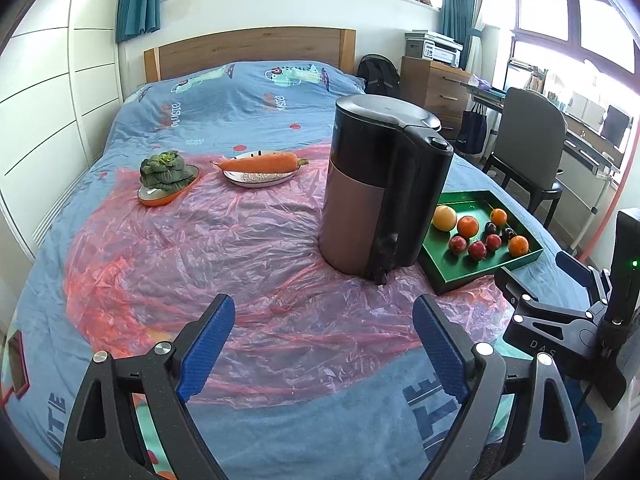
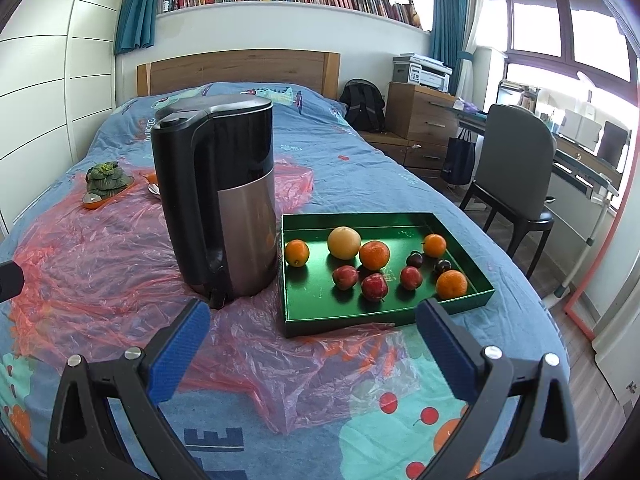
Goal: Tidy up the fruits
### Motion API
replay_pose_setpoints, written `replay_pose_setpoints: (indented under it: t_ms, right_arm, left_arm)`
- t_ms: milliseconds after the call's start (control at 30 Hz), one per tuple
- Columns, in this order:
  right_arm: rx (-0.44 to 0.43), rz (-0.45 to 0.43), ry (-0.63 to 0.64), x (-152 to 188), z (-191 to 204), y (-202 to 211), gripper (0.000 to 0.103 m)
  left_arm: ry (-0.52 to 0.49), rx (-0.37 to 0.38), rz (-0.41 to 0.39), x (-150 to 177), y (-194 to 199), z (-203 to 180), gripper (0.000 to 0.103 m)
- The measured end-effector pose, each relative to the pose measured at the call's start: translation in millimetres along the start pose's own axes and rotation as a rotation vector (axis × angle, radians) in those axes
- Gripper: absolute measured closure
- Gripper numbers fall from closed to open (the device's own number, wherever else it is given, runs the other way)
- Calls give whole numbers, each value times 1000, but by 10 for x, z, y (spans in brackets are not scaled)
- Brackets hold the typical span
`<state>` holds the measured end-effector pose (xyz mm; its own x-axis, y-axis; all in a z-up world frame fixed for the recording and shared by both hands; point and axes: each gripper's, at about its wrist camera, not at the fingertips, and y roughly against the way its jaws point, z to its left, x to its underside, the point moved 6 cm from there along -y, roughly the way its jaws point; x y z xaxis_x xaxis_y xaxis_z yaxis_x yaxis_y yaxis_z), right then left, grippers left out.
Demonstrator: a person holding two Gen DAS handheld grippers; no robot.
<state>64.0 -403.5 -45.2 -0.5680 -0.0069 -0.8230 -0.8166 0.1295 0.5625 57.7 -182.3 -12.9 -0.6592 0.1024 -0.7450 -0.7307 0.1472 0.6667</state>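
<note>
Over the bed's pink plastic sheet [image 2: 100,264], my right tongs [image 2: 312,320] and left tongs [image 1: 324,320] both hang spread apart and empty. Just ahead of the right pair sits the green tray [image 2: 360,316] beside the kettle [image 2: 224,200], holding the fruits: oranges [image 2: 374,255], red apples [image 2: 375,287], dark plums [image 2: 414,259]. I would approach from above, straddling one fruit squarely so neighbours do not roll.

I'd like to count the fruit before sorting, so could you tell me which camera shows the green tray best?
The right wrist view: the green tray lies whole and unobstructed, with every fruit visible. In the left wrist view the green tray sits off to the right, and the kettle hides its near-left corner.
</note>
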Motion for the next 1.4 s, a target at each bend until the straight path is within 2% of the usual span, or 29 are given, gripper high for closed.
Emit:
replay_pose_setpoints:
  t_ms: [467,867,1400]
  right_arm:
    - [27,-1,-8,-47,-192,-31,0]
    - [43,-2,-24,-81,-393,-80,0]
    - [50,5,-40,-68,-497,-115,0]
  left_arm:
    - [-2,3,13,2,-37,-24,11]
    - [-24,30,27,37,-74,-150,1]
    - [-56,12,24,62,-70,-203,1]
